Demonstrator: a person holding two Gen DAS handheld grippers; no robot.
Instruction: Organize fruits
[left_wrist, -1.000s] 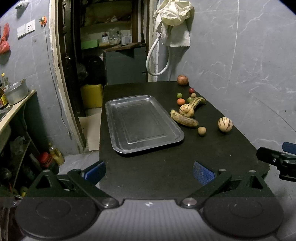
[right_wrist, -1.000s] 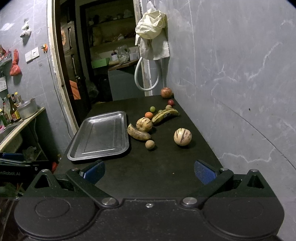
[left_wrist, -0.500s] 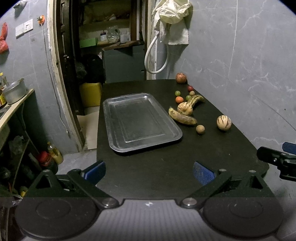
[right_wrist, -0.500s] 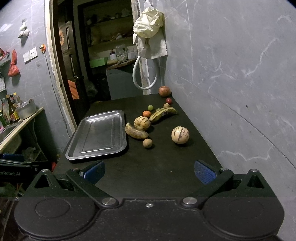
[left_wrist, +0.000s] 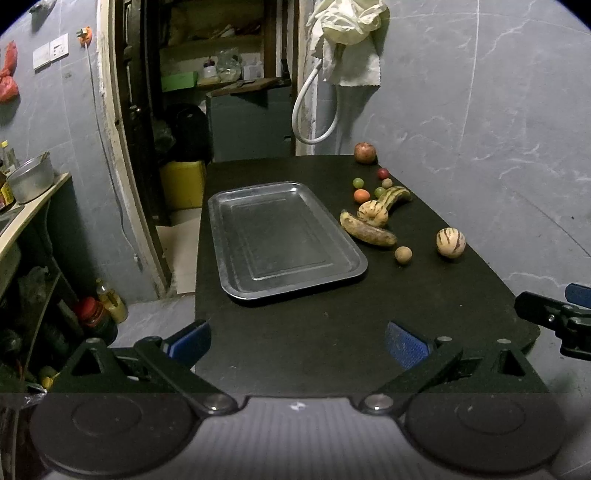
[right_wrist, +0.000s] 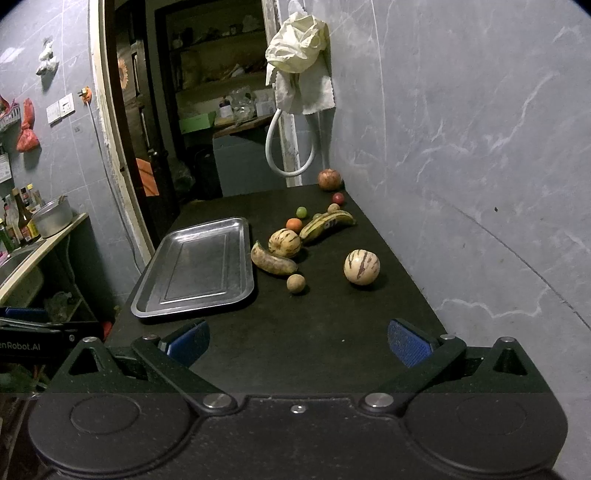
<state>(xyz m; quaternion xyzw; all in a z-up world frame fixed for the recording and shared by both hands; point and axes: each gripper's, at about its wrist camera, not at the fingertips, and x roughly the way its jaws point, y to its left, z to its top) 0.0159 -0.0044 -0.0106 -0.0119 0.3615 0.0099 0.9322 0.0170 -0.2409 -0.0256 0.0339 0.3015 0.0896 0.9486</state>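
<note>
Both grippers hover at the near edge of the black table (left_wrist: 332, 332), nothing picked yet. My left gripper (left_wrist: 297, 341) has its blue pads spread wide and empty; my right gripper (right_wrist: 299, 341) is the same, jaws apart, holding nothing.

The steel tray (right_wrist: 155, 295) lies bare on the left half of the table. All the fruit sits loose to its right, toward the wall: a striped round melon (right_wrist: 361, 267) stands alone and nearest, a small brown ball (right_wrist: 296, 283) lies near it, and a spotted banana (right_wrist: 273, 260) lies just beside the tray rim.

Judgement: the melon is the easiest first pick for the right gripper. Approach from above, pads straddling its widest part, and close gently, since a smooth round skin will likely roll or squirt out of a pinch.

The tray is thin pressed metal with a shallow raised lip, so round fruit may roll once set down. The table surface looks matte and slightly grainy.
</note>
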